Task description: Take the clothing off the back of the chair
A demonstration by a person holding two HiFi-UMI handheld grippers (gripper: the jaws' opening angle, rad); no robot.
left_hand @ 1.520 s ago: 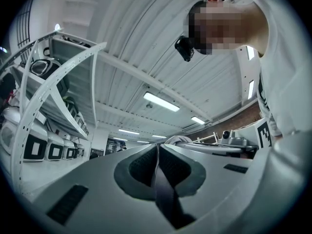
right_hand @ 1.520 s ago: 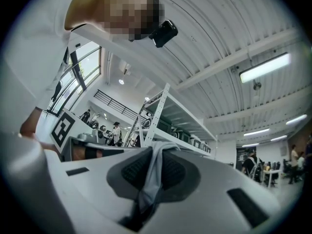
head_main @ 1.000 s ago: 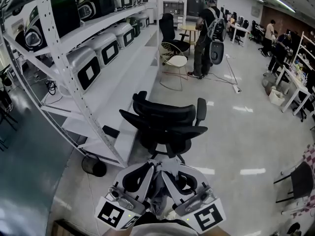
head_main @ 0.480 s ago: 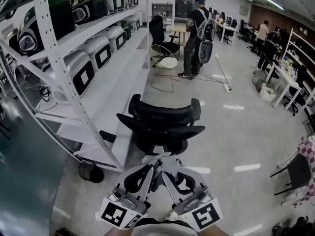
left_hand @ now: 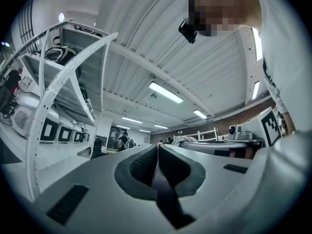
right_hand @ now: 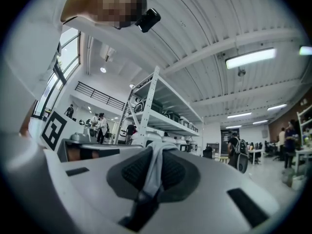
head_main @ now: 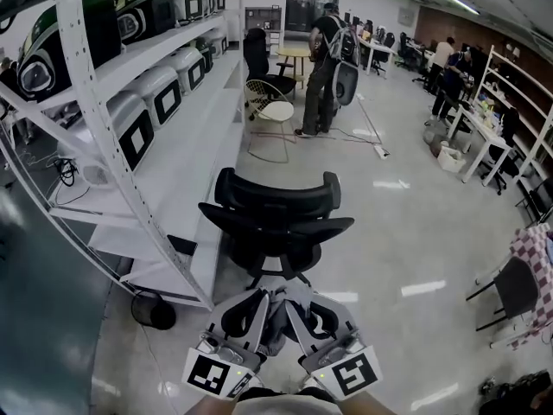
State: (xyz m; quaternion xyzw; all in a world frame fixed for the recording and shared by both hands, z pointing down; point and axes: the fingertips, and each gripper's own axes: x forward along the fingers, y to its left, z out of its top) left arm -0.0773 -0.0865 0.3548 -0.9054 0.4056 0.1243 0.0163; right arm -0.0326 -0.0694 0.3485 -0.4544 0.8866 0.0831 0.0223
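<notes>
Left gripper (left_hand: 157,149): the jaws are closed to pad contact, and its own view shows a thin grey fold pinched along the seam between the pads. This is judged to be an edge of the clothing (right_hand: 153,172), though the fold is in shadow and less distinct than on the other side. The clothing lies immediately to the right of this gripper, gathered into a pale bunch in the narrow gap between the two tools. From there it hangs below the jaw tips, toward the operator. Its full length is hidden by the gripper bodies, so no long axis can be stated beyond this downward run. Right gripper (right_hand: 157,147): the jaws are clamped on a clearly visible light grey strip of the same cloth, which emerges over the tips and passes down between the pads. Both grippers are side by side with their tips nearly touching, so neither is nearer the load than the other. The chair (head_main: 276,232) stands directly ahead of both sets of tips, apart from them. Its backrest (head_main: 276,199) is bare, and no cloth is visible bridging the gap. Judgement: the removal is effectively complete. Any further move should draw the cloth rearward, away from the chair, with both jaws kept closed.
</notes>
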